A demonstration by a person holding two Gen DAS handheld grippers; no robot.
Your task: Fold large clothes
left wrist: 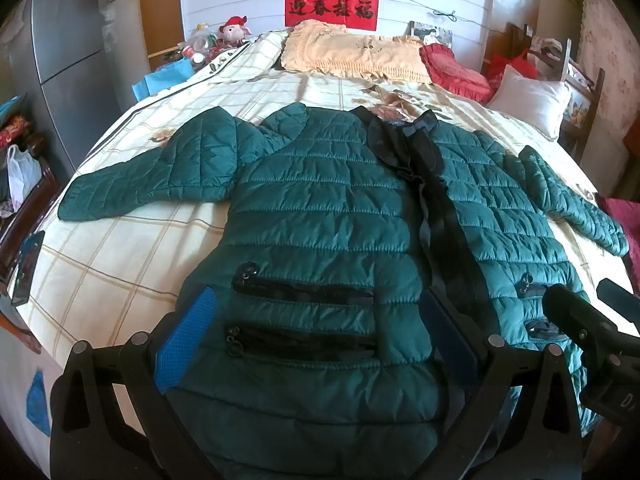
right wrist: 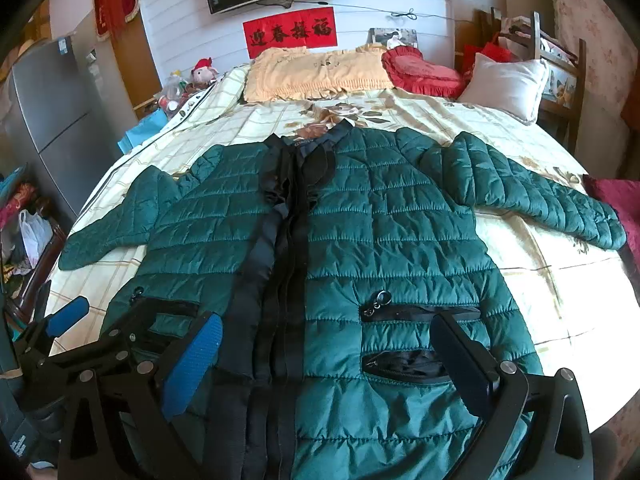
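Note:
A dark green quilted jacket [left wrist: 320, 216] lies flat, front up, on the bed, with both sleeves spread out and a black zip band down the middle. It also shows in the right wrist view [right wrist: 384, 232]. My left gripper [left wrist: 316, 320] is open and empty, hovering over the jacket's left front near its two zip pockets. My right gripper [right wrist: 324, 352] is open and empty, over the right front near the hem. The right gripper also shows in the left wrist view [left wrist: 592, 320] at the right edge. The left gripper shows in the right wrist view [right wrist: 68, 312] at lower left.
The bed has a cream checked sheet [left wrist: 120, 256]. Pillows [left wrist: 352, 52] and a red cushion [left wrist: 452, 68] lie at the head. A grey fridge [left wrist: 68, 60] stands left of the bed. A wooden chair [right wrist: 560, 64] stands at the far right.

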